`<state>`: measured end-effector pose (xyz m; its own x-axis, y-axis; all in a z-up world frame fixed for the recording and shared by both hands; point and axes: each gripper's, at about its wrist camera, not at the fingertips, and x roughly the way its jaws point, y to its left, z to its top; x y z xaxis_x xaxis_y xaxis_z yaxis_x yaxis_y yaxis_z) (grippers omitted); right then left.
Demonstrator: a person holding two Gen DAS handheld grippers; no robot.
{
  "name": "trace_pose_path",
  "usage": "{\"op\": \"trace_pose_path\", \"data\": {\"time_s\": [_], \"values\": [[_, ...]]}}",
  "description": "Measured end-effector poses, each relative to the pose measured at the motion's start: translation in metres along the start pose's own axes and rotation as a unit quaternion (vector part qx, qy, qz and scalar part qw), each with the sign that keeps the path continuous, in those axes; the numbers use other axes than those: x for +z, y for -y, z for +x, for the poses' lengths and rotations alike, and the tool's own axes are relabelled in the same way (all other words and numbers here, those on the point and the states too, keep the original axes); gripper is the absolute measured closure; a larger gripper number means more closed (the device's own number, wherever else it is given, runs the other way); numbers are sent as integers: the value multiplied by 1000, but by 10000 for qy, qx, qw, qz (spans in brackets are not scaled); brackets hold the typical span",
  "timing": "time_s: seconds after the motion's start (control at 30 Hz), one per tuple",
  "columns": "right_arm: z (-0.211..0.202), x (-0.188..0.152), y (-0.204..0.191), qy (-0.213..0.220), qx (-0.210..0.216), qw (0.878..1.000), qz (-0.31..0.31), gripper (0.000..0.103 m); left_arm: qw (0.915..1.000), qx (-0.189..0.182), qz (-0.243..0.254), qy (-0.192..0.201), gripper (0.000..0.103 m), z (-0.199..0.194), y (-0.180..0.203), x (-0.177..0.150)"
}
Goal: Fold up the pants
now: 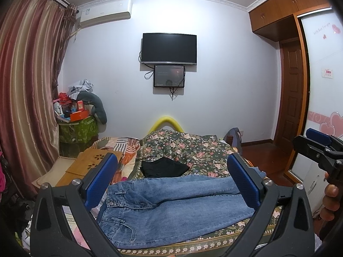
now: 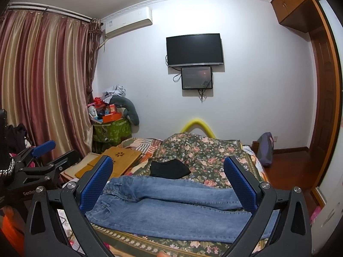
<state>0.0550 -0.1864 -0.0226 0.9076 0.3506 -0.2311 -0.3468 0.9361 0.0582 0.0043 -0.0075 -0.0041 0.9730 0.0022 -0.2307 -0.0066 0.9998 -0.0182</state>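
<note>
Both tongs hover spread above jeans (image 1: 171,205) laid across the bed (image 1: 193,147), the fold not yet begun.

From left to right: I see the waistband at the left end of the jeans, the legs running rightward along the near edge of the floral bedspread, one leg lying partly over the other. My left tongs (image 1: 171,184) hang with pads wide apart, framing the waist end and gripping nothing; my right tongs (image 2: 169,189) hang equally apart over the leg end, also empty. I judge this stance a line-up, one tool for each end. A black garment (image 1: 165,168) lies just beyond the jeans, near enough to catch by mistake.
</note>
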Motion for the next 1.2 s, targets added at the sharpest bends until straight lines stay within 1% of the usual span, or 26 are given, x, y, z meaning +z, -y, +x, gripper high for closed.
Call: {"op": "trace_pose_path", "data": {"time_s": [0.43,0.7,0.9,1.07,1.17,1.2], "values": [[3,-1,1,-44,13,10000,42,0,10000,-3,-38,-25,0,2,-2,-1],[15,-7,5,-160,-43,9998,62,0,9999,87,-34,-135,0,19,-7,-3],[47,-17,15,-438,-195,9988,24,0,9990,219,-82,-374,0,63,-21,-8],[92,-28,31,-761,-365,9964,-104,0,9962,375,-96,-782,0,122,-45,-17],[120,-34,46,-872,-383,9953,-157,0,9936,575,-77,-970,0,161,-65,-26],[130,-36,53,-937,-315,9950,-106,0,9927,627,-83,-1027,0,172,-71,-29]]}}
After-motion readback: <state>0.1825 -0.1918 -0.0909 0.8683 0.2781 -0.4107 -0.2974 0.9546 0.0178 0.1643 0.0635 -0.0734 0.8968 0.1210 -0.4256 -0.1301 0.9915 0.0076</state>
